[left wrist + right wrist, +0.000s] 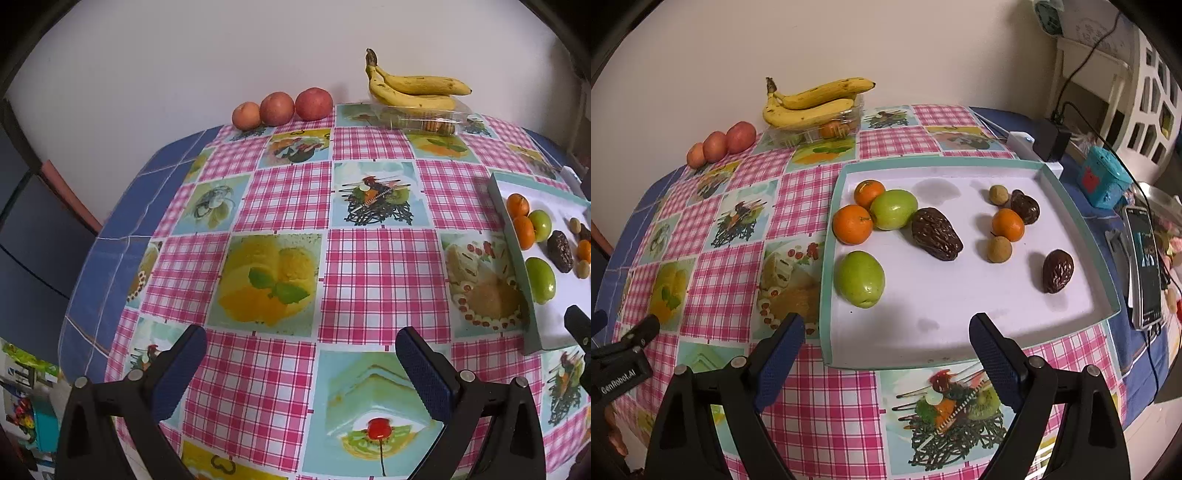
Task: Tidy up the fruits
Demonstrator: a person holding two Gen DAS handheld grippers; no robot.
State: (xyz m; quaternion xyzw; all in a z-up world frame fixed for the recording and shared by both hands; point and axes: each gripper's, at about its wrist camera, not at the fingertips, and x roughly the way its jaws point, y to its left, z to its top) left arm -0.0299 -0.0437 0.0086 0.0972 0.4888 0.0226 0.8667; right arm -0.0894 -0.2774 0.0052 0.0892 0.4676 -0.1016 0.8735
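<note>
Apples (722, 144): three in a row against the wall at far left of the right wrist view, touching one another; round, no long axis; a knock sends them rolling along the wall
Bananas (812, 101): bunch lying on a clear plastic box (827, 129) just right of the apples; long axis level, stems to the left, tips to the right; risk is the bunch sliding off the box lid if nudged
Left gripper (301, 350): jaws spread wide, nothing between them, hovering over the tablecloth (384, 280) well left of the tray
Tray (827, 258): shallow, teal-rimmed, on the right half of the table; holds all the small fruit
Green fruits (860, 278): two, near the tray's left wall; the nearer one is egg-shaped, long axis running away from the camera; smooth skin, likely to squirt from the pads if pinched off-centre
Oranges (852, 224): two touching the farther green fruit, one further right; lifting one can set its neighbours rolling
Dates (936, 234): three wrinkled dark pieces; the largest has its long axis slanting down to the right, tip toward the near right
Right gripper (886, 328): jaws spread wide and empty, above the tray's near edge; the raised rim may catch a finger on a low approach
</note>
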